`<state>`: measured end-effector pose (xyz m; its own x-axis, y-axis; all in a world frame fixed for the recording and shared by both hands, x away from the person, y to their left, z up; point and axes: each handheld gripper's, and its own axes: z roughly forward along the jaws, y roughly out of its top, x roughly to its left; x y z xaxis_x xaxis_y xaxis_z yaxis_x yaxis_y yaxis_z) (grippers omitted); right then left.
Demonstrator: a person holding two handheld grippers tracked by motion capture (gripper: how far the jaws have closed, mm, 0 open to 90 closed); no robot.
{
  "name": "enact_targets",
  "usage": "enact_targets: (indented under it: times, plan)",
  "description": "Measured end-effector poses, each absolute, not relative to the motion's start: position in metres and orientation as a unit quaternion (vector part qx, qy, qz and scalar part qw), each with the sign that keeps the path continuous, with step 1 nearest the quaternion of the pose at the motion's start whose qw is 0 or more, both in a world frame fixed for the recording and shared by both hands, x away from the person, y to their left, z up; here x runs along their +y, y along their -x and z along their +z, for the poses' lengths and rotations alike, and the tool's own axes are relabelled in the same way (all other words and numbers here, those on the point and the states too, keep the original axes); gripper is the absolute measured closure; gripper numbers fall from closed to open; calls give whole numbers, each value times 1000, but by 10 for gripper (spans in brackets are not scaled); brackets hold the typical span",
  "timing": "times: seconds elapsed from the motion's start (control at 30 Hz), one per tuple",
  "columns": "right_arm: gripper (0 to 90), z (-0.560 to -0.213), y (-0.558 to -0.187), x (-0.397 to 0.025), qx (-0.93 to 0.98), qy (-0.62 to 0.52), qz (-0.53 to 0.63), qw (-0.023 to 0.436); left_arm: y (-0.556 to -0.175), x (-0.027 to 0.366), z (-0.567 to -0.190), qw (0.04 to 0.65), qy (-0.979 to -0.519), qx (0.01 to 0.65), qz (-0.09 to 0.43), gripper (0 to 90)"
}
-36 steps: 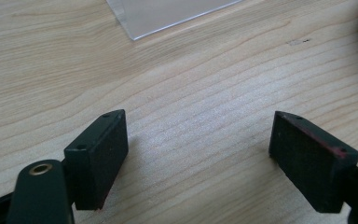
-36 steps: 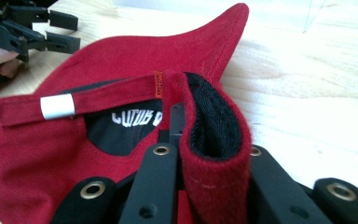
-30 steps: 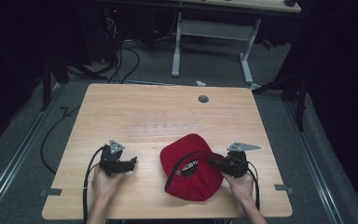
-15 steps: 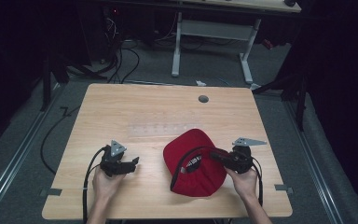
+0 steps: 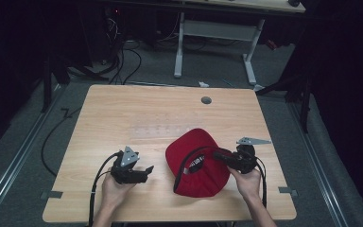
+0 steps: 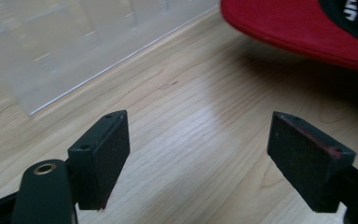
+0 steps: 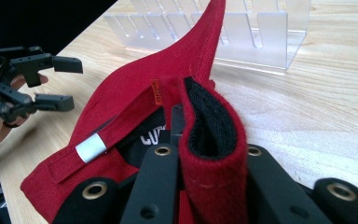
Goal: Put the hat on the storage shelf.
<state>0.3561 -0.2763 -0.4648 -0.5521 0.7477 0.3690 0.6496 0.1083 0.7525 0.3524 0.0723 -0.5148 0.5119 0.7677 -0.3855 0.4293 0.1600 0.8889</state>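
The red cap (image 5: 197, 163) lies on the wooden desk (image 5: 123, 109), toward the person's side, with its open underside turned up and its black lining showing. Taking the cap as the landmark: the right gripper (image 5: 223, 156) sits at the cap's right edge, reaching in over its rim, and is clenched on the cap's fabric. In the right gripper view (image 7: 200, 140) its jaws are drawn together around a fold of red cloth with black lining, which stands up between them; beside the fold a strap with a small white tag (image 7: 91, 147) runs across the cap's inside. The person's right hand (image 5: 246, 182) holds this gripper from the cap's near-right side.

The left gripper (image 5: 147, 170) rests well to the left of the cap, apart from it, pointing toward it, held by the left hand (image 5: 116, 189). It is released: in the left gripper view (image 6: 198, 154) its two black pads (image 6: 100, 158) stand wide apart with bare desk between them, grasping nothing. The cap's red edge (image 6: 298, 28) lies ahead of it, at the upper right of that view.

Beyond the cap, farther from the person, a clear plastic slotted rack (image 7: 223, 28) stands on the desk; from above it is faint and hard to make out, perhaps just behind the cap's far edge. A small round grey grommet (image 5: 206, 100) sits near the desk's far edge, well beyond the cap.
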Motion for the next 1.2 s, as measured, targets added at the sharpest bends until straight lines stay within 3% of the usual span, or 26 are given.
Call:
enact_targets:
  times: [0.5,1.2]
  plan:
    - [838,-452,-364,-268,741,-466,482,37,-338,39,-505,593,-676,414,141,192]
    - [835,-449,-371,-255,758,-471,451,9,-331,26,-499,596,-688,373,180,184]
